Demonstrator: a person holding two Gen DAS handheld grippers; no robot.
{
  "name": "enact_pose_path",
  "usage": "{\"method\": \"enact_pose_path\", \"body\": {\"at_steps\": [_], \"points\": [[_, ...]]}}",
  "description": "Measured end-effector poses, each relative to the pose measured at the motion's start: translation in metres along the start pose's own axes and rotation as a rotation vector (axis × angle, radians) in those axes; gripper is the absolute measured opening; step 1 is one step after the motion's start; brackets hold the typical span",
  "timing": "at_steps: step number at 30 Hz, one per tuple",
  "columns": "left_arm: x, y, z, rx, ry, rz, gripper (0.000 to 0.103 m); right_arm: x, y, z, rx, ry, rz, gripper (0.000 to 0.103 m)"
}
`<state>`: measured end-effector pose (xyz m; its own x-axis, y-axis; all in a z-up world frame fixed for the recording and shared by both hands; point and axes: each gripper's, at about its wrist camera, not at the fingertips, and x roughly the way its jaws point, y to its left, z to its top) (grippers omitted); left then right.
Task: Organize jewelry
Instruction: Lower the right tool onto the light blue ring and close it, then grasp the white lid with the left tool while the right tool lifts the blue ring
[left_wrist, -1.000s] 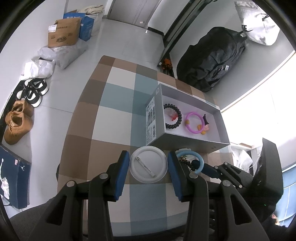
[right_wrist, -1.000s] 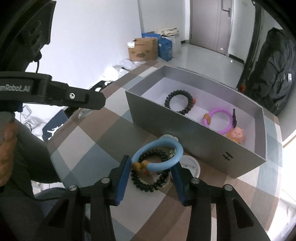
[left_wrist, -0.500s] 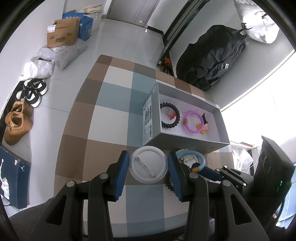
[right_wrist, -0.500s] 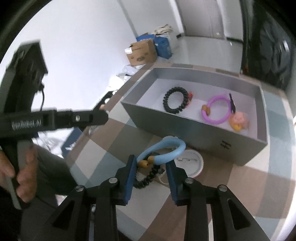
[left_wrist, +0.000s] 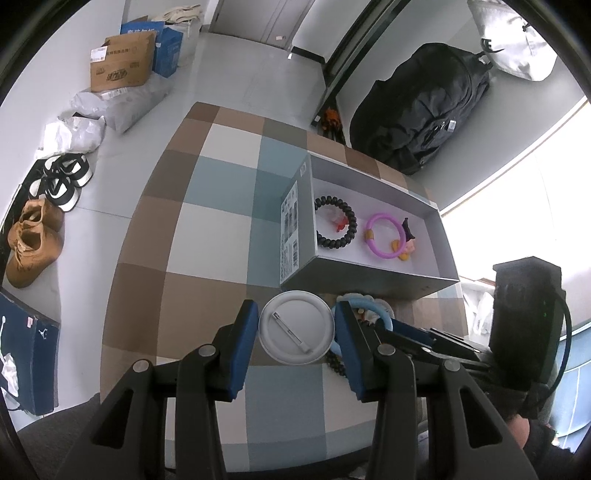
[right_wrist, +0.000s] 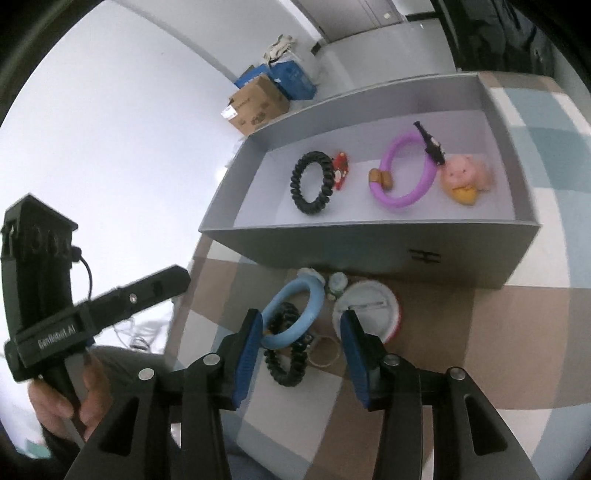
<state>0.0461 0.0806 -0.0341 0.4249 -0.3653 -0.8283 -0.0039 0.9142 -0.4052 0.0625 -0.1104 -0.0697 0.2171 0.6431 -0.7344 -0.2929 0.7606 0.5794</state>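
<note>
My left gripper (left_wrist: 295, 308) is shut on a round white pin badge (left_wrist: 295, 332), held back side up above the checked table. My right gripper (right_wrist: 301, 315) has its jaws opening. The light blue ring (right_wrist: 317, 304) lies between them against the left pad, clear of the right pad, resting on a black bead bracelet (right_wrist: 286, 373). In the left wrist view the blue ring (left_wrist: 369, 301) shows just right of the badge. The grey box (right_wrist: 369, 251) ahead holds a black bead bracelet (right_wrist: 314, 182) and a purple ring (right_wrist: 404, 173) with a pink charm.
A second badge with a red rim (right_wrist: 373, 306), a thin pale ring (right_wrist: 323, 354) and a small charm (right_wrist: 338, 284) lie before the box. A hand (right_wrist: 74, 398) holds the left gripper's handle. Shoes (left_wrist: 33, 240), cartons and a black bag (left_wrist: 424, 110) are on the floor.
The right gripper rolled and came nearer the box. Its jaws, pinching the raised blue ring half a second ago, have spread, and the ring now rests on the beads. Left unchanged.
</note>
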Motion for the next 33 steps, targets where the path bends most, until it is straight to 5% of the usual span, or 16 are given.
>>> {"method": "enact_pose_path", "body": {"at_steps": [2, 4, 6, 16, 25, 33], "points": [[0.000, 0.000, 0.000, 0.000, 0.001, 0.001, 0.037, 0.000, 0.000, 0.002, 0.004, -0.003, 0.009, 0.040], [0.001, 0.000, 0.000, -0.001, 0.003, 0.002, 0.037, 0.001, -0.002, 0.004, 0.017, -0.001, 0.022, 0.021], [0.001, 0.000, 0.000, -0.003, 0.006, 0.004, 0.037, 0.001, -0.003, 0.005, 0.029, -0.006, 0.024, 0.014], [-0.006, -0.005, 0.001, 0.004, -0.025, -0.016, 0.037, -0.021, 0.005, 0.006, -0.003, -0.079, 0.045, 0.010], [-0.002, -0.014, 0.001, 0.024, -0.021, -0.013, 0.037, -0.024, -0.002, 0.002, -0.027, -0.051, -0.107, 0.013], [-0.002, -0.022, 0.000, 0.043, -0.024, -0.012, 0.037, -0.018, -0.011, -0.002, 0.007, -0.013, -0.052, 0.011]]}}
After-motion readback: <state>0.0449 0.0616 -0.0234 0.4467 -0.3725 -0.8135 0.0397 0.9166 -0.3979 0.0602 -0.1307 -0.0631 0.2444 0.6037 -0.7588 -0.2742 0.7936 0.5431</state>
